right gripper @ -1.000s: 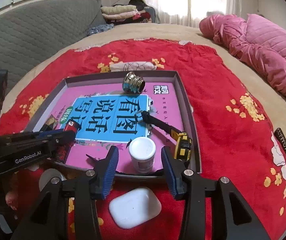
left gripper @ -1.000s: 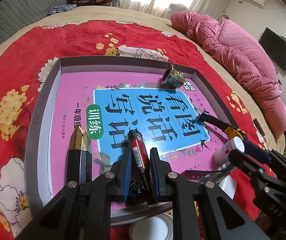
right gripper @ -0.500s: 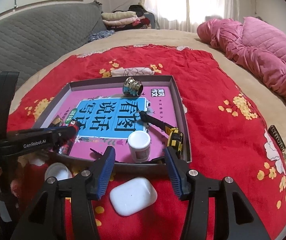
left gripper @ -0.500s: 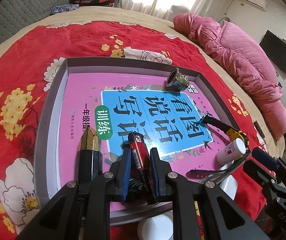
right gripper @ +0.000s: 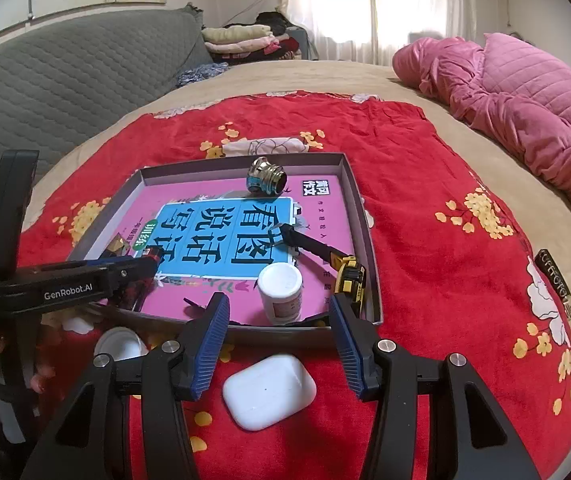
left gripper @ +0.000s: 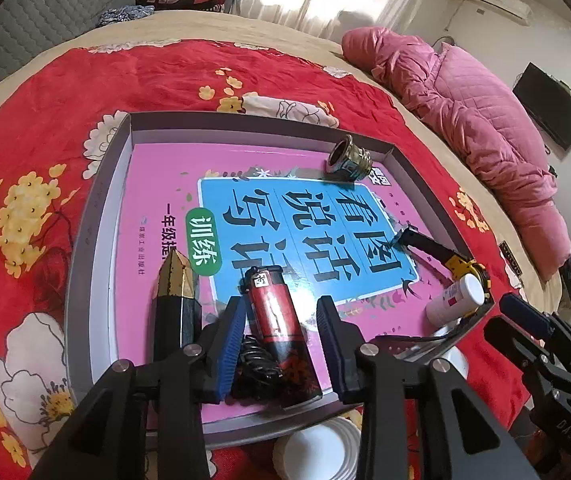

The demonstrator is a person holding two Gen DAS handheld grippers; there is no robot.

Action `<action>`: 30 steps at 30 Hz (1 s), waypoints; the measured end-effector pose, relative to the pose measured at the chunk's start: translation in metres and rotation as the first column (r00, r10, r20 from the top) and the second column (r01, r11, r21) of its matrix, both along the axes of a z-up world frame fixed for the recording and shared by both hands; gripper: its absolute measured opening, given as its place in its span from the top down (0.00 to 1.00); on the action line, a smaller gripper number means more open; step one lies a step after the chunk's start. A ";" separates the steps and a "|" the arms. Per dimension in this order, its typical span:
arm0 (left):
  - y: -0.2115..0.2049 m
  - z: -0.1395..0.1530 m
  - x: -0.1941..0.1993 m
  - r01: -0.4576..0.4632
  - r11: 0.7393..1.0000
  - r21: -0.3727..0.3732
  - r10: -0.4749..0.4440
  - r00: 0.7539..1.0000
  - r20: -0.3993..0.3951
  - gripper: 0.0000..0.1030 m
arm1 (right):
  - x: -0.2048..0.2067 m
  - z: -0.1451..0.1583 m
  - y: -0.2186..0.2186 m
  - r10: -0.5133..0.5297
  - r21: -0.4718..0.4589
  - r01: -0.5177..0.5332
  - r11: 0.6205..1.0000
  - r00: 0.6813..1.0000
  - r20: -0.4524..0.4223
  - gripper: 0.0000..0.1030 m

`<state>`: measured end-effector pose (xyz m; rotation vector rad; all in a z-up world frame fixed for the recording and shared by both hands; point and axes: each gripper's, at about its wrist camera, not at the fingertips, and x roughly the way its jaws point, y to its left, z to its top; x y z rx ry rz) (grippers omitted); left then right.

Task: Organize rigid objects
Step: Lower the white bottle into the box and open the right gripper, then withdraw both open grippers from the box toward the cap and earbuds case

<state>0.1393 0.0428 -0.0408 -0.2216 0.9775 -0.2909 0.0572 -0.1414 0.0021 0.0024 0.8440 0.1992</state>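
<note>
Left gripper is opening its jaws w/ the red lighter between them; pads look clear of it, so it's let go. Lighter lies in the grey tray on the pink book, near edge, partly over a black coil, maybe a hair tie, hard to tell. Right gripper hangs open and empty above the white earbud case, which sits on the red blanket just outside the tray.

Risks: lighter could roll off the coil as the left pulls back. Earbud case is smooth & rounded, so an off-centre pinch may squirt it out. White bottle stands upright just inside the tray's near wall; lifting the case over could knock it.
</note>
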 end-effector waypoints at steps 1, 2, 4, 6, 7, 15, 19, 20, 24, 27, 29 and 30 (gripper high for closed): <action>-0.001 0.000 0.000 0.000 1.000 0.004 0.000 1.000 0.002 0.64 | 0.000 0.001 0.000 0.000 -0.001 0.000 1.000 1.000 0.002 0.48; -0.001 0.001 0.000 -0.001 1.000 0.008 0.001 1.000 0.002 0.64 | 0.000 0.001 0.000 0.000 -0.001 0.000 1.000 1.000 0.003 0.48; -0.001 0.001 -0.001 -0.004 1.000 0.009 0.004 1.000 0.006 0.63 | 0.000 0.001 0.000 -0.003 0.000 0.003 1.000 1.000 0.004 0.48; 0.000 0.003 -0.002 -0.010 1.000 0.013 0.010 1.000 0.012 0.61 | -0.001 0.002 0.000 -0.008 -0.001 0.008 1.000 1.000 0.007 0.48; 0.001 0.005 -0.003 -0.013 1.000 0.011 0.013 1.000 0.018 0.59 | -0.001 0.002 -0.001 -0.009 -0.001 0.009 1.000 1.000 0.008 0.47; 0.005 0.013 -0.005 -0.026 1.000 0.004 0.026 0.999 0.035 0.51 | -0.002 0.005 -0.004 -0.033 -0.017 0.033 0.999 0.999 0.023 0.38; 0.007 0.021 -0.011 -0.030 1.000 -0.001 0.030 0.998 0.051 0.51 | -0.002 0.006 -0.004 -0.034 -0.019 0.034 0.999 0.999 0.027 0.37; 0.007 0.024 -0.013 -0.030 1.000 0.002 0.030 0.998 0.057 0.51 | -0.002 0.006 -0.004 -0.034 -0.020 0.035 0.999 0.999 0.029 0.36; 0.006 0.031 -0.019 -0.035 0.999 0.011 0.034 0.997 0.070 0.51 | -0.004 0.007 -0.003 -0.029 -0.026 0.030 0.999 0.999 0.032 0.33; 0.005 0.035 -0.023 -0.032 0.999 0.018 0.031 0.997 0.074 0.51 | -0.006 0.010 -0.002 -0.022 -0.032 0.023 0.999 0.999 0.036 0.33; 0.004 0.037 -0.026 -0.031 0.999 0.025 0.029 0.996 0.079 0.51 | -0.008 0.012 -0.002 -0.019 -0.031 0.020 0.999 0.999 0.040 0.33; 0.004 0.039 -0.028 -0.030 0.999 0.029 0.028 0.996 0.081 0.51 | -0.008 0.013 -0.001 -0.018 -0.031 0.019 0.999 0.999 0.043 0.33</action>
